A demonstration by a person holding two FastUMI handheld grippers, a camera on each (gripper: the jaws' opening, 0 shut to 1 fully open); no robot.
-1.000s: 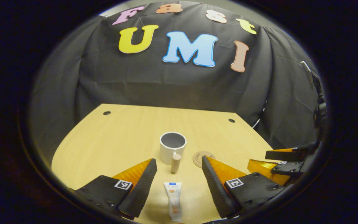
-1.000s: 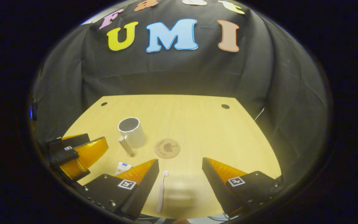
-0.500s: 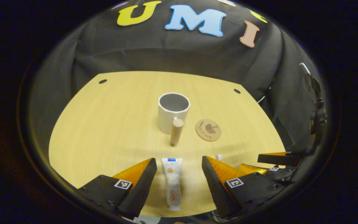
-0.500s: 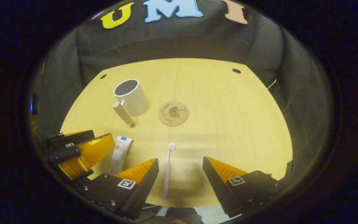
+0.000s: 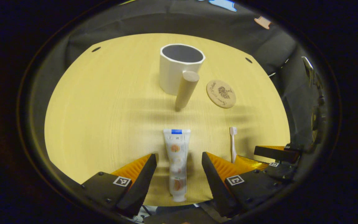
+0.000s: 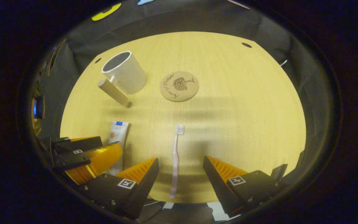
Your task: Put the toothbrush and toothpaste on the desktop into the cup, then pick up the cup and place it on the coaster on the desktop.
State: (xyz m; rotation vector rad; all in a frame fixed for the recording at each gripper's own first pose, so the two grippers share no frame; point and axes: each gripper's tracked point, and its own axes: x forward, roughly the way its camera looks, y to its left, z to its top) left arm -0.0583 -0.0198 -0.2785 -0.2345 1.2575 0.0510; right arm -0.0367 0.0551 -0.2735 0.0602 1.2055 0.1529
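Since the earlier frames, we are seeing both claws tipped further down toward the table [image 5: 98, 102], so the cup and coaster are now sitting higher in each view and the toothpaste and toothbrush are showing in full.

In the left gripper view, the left claw [image 5: 179, 169] is hanging over the near table edge with its fingers spread apart, gripping nothing. The toothpaste [image 5: 176, 161] is lying flat between those fingers, its cap end toward the near edge. The toothbrush [image 5: 233, 143] is lying just to the right of it, apart from it.

In the right gripper view, the right claw [image 6: 180, 174] is also standing open and empty, and the toothbrush [image 6: 176, 158] is lying lengthwise between its fingers, bristle end pointing away toward the coaster [image 6: 179, 86].

The cup [image 5: 179, 67] is standing upright farther back on the table, empty, with a wooden cylindrical handle [image 5: 185, 90] slanting down from its side. The coaster [image 5: 221, 93] is lying flat just to the right of the cup, not touching it.
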